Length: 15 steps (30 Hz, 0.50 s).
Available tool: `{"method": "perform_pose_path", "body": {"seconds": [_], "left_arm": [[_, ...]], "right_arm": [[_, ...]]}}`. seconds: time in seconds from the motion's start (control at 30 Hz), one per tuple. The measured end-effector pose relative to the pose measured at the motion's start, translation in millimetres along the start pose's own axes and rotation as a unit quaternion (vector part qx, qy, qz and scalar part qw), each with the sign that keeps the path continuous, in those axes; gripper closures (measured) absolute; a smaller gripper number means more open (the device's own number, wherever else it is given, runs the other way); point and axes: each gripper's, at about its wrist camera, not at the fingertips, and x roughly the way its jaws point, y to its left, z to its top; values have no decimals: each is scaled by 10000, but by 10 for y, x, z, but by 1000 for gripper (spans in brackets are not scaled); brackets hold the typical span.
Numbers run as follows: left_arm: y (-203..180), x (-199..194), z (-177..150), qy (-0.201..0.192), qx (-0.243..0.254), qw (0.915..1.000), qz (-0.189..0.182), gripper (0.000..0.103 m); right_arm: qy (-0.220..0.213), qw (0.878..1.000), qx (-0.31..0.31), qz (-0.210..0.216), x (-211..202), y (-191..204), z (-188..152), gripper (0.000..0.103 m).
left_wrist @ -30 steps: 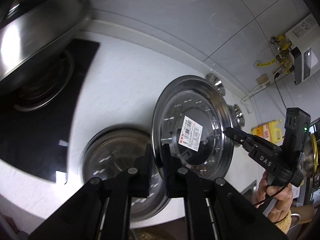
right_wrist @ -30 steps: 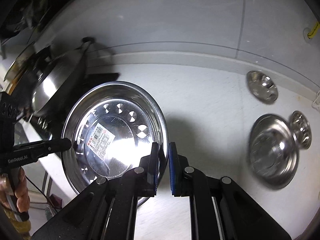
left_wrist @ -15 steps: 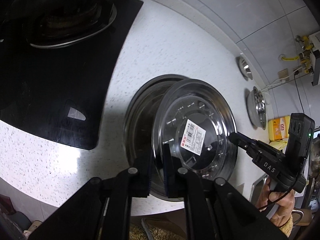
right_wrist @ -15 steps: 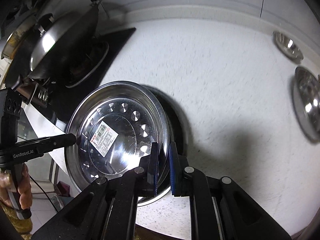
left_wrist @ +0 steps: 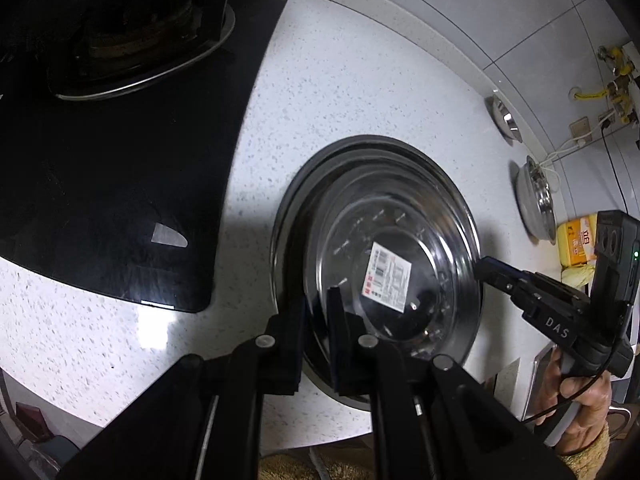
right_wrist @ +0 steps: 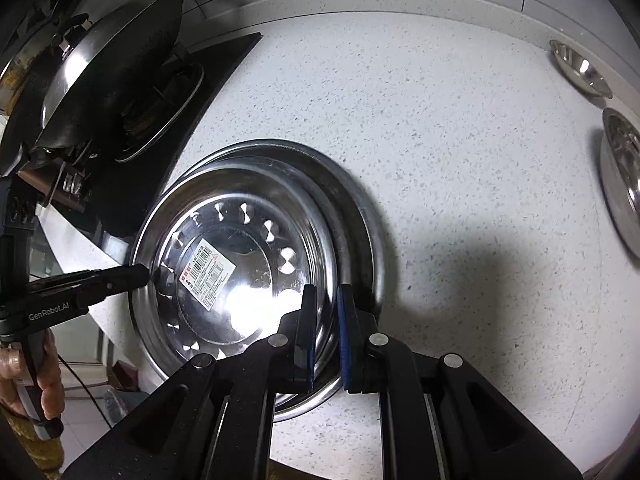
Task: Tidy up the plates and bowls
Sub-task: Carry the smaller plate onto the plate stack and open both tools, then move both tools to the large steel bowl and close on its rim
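A steel plate with a paper label (left_wrist: 404, 240) (right_wrist: 224, 240) rests nested in a second, larger steel plate (left_wrist: 292, 208) (right_wrist: 360, 208) on the white counter. My left gripper (left_wrist: 316, 312) straddles the labelled plate's near rim, its jaws slightly apart. My right gripper (right_wrist: 325, 328) straddles the opposite rim, its jaws also slightly apart. Each gripper shows in the other's view, the right gripper (left_wrist: 486, 268) at the plate's right edge and the left gripper (right_wrist: 140, 274) at its left edge.
A black hob (left_wrist: 120, 160) with a burner lies to the left, with a wok (right_wrist: 112, 68) on it. Two small steel bowls (right_wrist: 580, 68) (right_wrist: 622, 176) stand at the far right by the wall. A yellow packet (left_wrist: 576, 240) sits far right.
The labelled plate came down from a tilted hold in the air into the larger plate. Both grippers' jaws have widened a little around its rim.
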Motion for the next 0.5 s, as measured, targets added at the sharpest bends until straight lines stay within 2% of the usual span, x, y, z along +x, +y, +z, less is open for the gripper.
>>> {"method": "perform_pose_path", "body": {"seconds": [0.17,0.23,0.27,0.43,0.5], "left_arm": [[-10,-60,6,-133,153,9997,121,93],[-45,-110,9,-263,259,9992,174,88],[-50,-141,18,-325,289,9988,206,82],[-95,-313,59,-676,295,9967,343,69],[-120,-385,54,-799,241,9955,455,59]], "right_arm": [[-112,9999,6,-5,-74,-15,4,93],[-164,9998,22,53,-123,-2,-2,93],[-218,9997,27,89,-159,1,-9,93],[-331,9993,51,168,-292,6,-29,93],[-420,9989,68,202,-349,4,-40,93]]}}
